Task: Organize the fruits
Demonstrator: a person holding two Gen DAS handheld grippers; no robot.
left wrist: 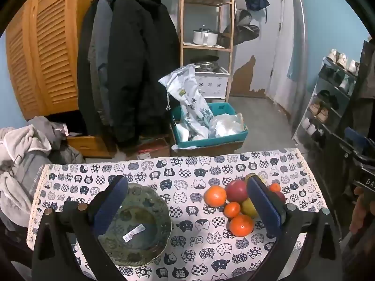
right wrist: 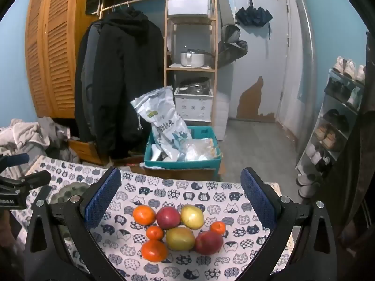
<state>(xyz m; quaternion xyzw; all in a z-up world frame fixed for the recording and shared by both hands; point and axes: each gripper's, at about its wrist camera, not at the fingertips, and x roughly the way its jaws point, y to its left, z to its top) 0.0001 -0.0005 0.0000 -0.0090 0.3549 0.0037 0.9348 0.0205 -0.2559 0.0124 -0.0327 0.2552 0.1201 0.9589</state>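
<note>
Table (right wrist: 164, 187) covered by white cloth printed with navy cat faces. Left hand-held gripper (left wrist: 187, 201), blue-padded, jaws spread wide, nothing between the pads; hovers over a scalloped green-grey glass plate (left wrist: 161, 224) bearing a barcode sticker, at table's left. Right hand-held gripper (right wrist: 180, 199) likewise released, empty. Cluster of fruit (right wrist: 180, 229) lies right of plate, near edge: four orange mandarins, two red apples, two yellow-green pears, touching one another.

Eight fruits (right wrist: 179, 230) clustered on tablecloth, glass plate (left wrist: 138, 224) apart
</note>
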